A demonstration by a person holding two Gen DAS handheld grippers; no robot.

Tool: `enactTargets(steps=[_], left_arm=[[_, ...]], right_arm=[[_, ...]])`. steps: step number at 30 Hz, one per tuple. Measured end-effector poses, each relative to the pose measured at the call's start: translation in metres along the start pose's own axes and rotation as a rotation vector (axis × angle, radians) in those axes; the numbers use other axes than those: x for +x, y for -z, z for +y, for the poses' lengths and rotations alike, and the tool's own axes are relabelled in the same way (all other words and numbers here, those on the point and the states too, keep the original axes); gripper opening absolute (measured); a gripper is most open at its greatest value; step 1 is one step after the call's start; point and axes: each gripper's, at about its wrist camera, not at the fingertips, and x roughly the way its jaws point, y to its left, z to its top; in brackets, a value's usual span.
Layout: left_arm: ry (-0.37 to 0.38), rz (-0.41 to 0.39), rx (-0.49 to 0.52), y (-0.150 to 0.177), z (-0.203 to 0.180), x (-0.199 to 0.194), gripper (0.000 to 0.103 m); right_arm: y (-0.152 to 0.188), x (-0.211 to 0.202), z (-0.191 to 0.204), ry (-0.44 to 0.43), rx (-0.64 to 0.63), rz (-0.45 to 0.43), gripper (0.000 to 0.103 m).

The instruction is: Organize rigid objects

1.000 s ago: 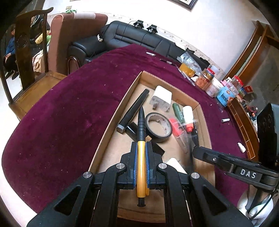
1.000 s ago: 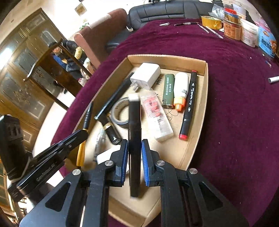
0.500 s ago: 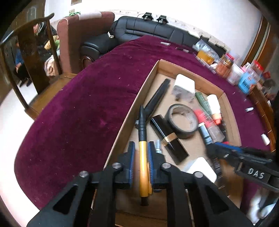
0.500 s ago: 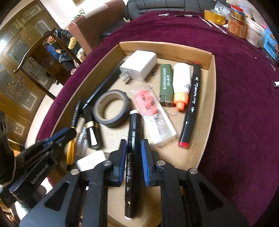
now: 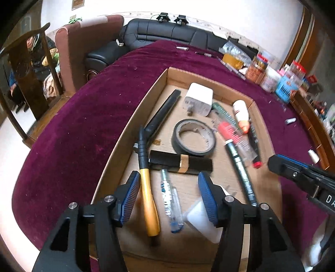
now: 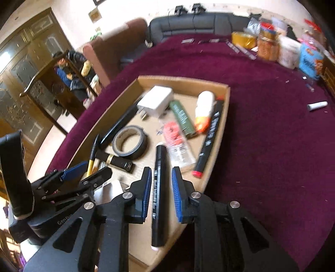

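Both the left tongs [image 5: 168, 195] and right tongs [image 6: 161, 193] gape empty over the cardboard tray [image 5: 134, 113], yellow pen [image 5: 148, 198] and black marker [image 6: 159, 194] lying inside, so a careless withdrawal could snag and scatter them.

Both views are bright with soft daylight and only weak shadows. The white back wall [image 5: 240, 18] is overexposed. The fisheye lens bends the round purple velvet surface [image 5: 83, 117] strongly, with dark corners. The right wrist view has motion blur, strongest at the far jars [image 6: 270, 48].
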Motion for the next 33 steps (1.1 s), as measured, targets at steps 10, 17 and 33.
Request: enactTargets(steps=[10,17,33], left_arm=[[0.031,-0.292,-0.048,0.006,-0.024,-0.074,0.058],[-0.133,-0.819,-0.071,0.053,-0.063,-0.176,0.102],[-0.146,-0.613,0.049,0.069,-0.119,-0.164,0.102]], right_arm=[[0.025,-0.068,-0.026,0.139,0.026,-0.24,0.05],[0.054,-0.104,-0.034,0.258,0.016,-0.409,0.066],[0.113,-0.118,-0.031,0.4,-0.094,-0.515,0.085]])
